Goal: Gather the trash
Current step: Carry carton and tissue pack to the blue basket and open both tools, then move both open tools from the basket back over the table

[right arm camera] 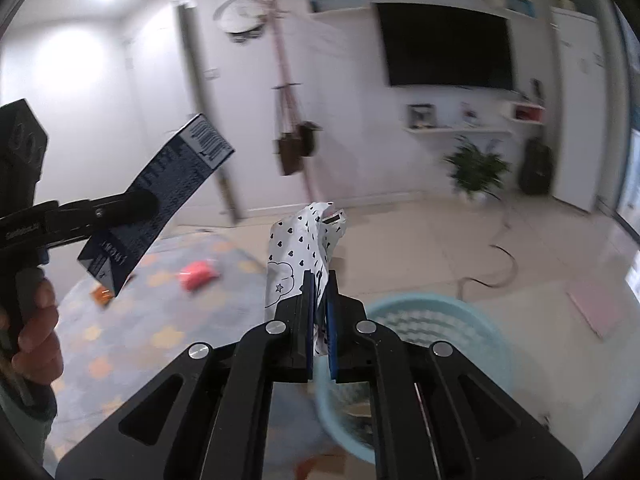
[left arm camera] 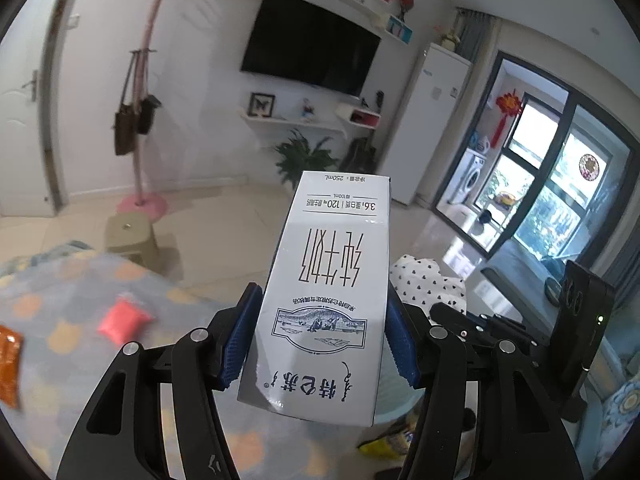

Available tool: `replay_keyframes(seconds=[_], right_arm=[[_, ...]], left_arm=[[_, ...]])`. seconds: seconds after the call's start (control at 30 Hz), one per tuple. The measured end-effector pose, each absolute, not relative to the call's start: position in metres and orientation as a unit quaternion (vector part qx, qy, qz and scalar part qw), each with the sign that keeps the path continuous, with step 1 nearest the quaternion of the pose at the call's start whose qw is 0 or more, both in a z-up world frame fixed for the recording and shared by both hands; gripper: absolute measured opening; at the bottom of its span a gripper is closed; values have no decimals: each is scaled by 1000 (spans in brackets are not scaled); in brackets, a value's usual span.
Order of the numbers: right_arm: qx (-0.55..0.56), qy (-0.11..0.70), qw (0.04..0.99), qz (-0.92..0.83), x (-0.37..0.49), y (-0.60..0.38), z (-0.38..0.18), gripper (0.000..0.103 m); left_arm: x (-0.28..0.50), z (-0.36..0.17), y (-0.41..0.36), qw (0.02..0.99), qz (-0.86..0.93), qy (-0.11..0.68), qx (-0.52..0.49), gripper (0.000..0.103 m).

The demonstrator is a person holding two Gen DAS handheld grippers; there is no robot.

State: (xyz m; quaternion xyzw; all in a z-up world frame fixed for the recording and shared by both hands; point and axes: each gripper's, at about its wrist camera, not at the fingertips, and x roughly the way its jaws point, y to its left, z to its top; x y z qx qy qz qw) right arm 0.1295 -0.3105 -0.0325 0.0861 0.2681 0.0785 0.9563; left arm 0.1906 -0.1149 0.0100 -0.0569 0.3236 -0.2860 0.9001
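Note:
My left gripper (left arm camera: 320,340) is shut on a white milk carton (left arm camera: 328,280) and holds it up in the air; the carton also shows in the right wrist view (right arm camera: 160,196), dark blue side toward the camera. My right gripper (right arm camera: 319,300) is shut on a crumpled white wrapper with black hearts (right arm camera: 304,248), also seen in the left wrist view (left arm camera: 428,284). A light blue bin (right arm camera: 432,344) sits just below and right of the right gripper. A pink packet (left arm camera: 124,320) and an orange packet (left arm camera: 8,364) lie on the patterned rug (left arm camera: 60,320).
A green stool (left arm camera: 132,240) and a pink coat stand (left arm camera: 142,200) are on the tiled floor beyond the rug. A potted plant (right arm camera: 476,168), a cable (right arm camera: 492,272) and a pink mat (right arm camera: 600,308) are to the right. Yellow trash (left arm camera: 384,444) lies in the bin.

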Motion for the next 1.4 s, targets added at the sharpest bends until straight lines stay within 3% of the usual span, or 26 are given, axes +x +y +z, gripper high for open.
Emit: replay_keyframes(seconds=[0.27, 0.53, 0.63, 0.73, 0.83, 0.9, 0.93, 1.4], right_arm=[[142, 331, 933, -1, 147, -361, -86, 4], [118, 364, 923, -51, 157, -367, -106, 4], [131, 383, 913, -42, 162, -370, -115, 6], [132, 398, 907, -37, 164, -371, -123, 7], [142, 397, 906, -39, 165, -372, -124, 16], [142, 390, 909, -40, 163, -368, -119, 39], [139, 386, 911, -42, 161, -367, -117, 43], [81, 324, 941, 45, 149, -282, -61, 49]], left_arm=[[209, -48, -168, 879, -288, 376, -53, 57], [227, -91, -183, 859, -277, 426, -66, 58], [225, -96, -181, 857, -279, 428, -64, 72], [222, -95, -176, 860, -276, 426, -54, 73], [218, -91, -170, 862, -274, 422, -56, 73], [216, -85, -162, 866, -273, 416, -58, 73], [215, -83, -158, 867, -272, 413, -59, 73], [167, -38, -73, 906, -243, 334, -88, 73]])
